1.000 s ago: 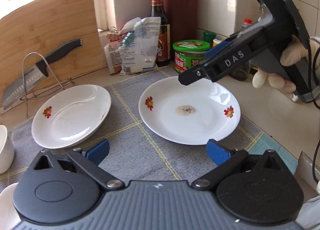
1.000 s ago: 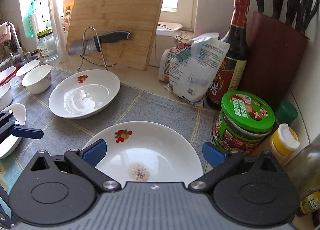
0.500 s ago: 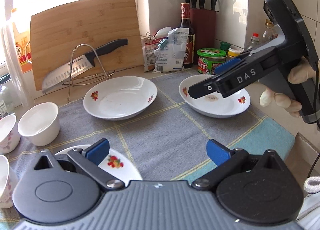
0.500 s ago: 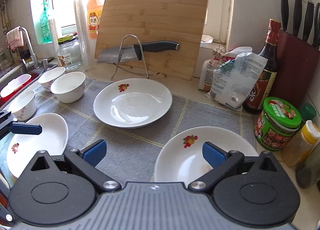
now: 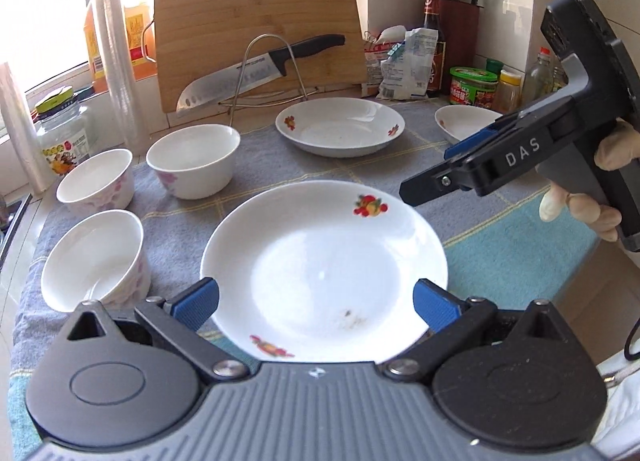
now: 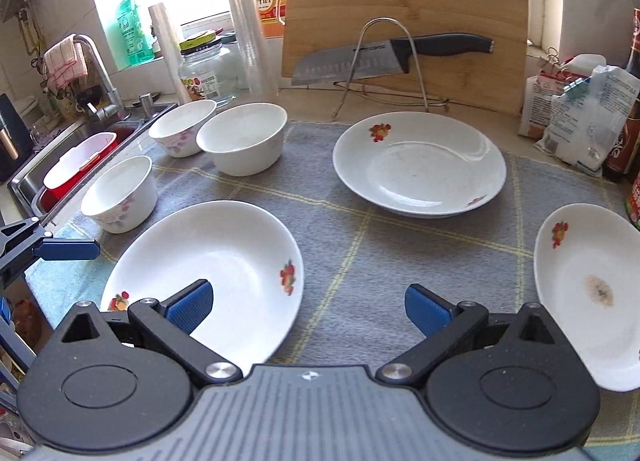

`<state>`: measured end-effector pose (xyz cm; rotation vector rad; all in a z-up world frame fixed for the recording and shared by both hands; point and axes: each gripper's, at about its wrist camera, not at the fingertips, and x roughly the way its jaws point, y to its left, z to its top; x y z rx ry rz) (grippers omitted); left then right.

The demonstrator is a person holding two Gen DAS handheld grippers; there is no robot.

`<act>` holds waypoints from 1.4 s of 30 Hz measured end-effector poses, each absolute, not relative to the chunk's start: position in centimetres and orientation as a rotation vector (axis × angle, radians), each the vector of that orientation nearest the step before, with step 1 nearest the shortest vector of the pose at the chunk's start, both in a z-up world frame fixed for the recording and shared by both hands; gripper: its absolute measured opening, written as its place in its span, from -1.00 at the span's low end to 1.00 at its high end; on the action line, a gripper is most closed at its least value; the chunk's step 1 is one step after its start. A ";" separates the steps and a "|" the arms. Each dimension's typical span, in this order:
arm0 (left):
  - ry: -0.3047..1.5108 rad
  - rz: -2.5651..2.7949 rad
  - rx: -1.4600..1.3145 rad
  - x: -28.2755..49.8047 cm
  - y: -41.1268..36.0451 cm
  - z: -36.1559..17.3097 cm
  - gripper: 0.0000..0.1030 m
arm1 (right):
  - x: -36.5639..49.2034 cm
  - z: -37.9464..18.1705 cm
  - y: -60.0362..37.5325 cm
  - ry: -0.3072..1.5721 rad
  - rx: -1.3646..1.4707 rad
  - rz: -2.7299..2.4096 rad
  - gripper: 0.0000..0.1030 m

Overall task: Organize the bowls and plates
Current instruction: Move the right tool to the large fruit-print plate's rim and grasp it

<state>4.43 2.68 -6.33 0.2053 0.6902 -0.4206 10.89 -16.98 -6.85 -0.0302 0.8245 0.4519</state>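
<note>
Both grippers, left (image 5: 316,299) & right (image 6: 308,307), gape empty; stained plate (image 6: 592,301) cut off at frame edge.

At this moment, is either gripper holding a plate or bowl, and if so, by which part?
Nothing is held. The left gripper is open, its fingers straddling the near plate without gripping it. The right gripper is open above the mat.

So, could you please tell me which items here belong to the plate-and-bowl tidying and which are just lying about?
Belongs to the job:
- three plates: near plate, middle plate, stained plate
- three bowls

Just lying about:
- knife on its wire rack
- cutting board
- green-lidded jar
- sauce bottle
- knife block
</note>
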 end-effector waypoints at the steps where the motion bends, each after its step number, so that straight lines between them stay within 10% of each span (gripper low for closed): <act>1: 0.695 -0.421 0.209 4.3 3.1 -6.6 0.99 | 10.9 -7.0 -16.5 0.829 -0.031 0.453 1.00; 42: 0.729 -0.663 0.281 6.2 4.7 -11.3 0.99 | 9.5 -9.5 -14.5 0.916 -0.075 0.587 1.00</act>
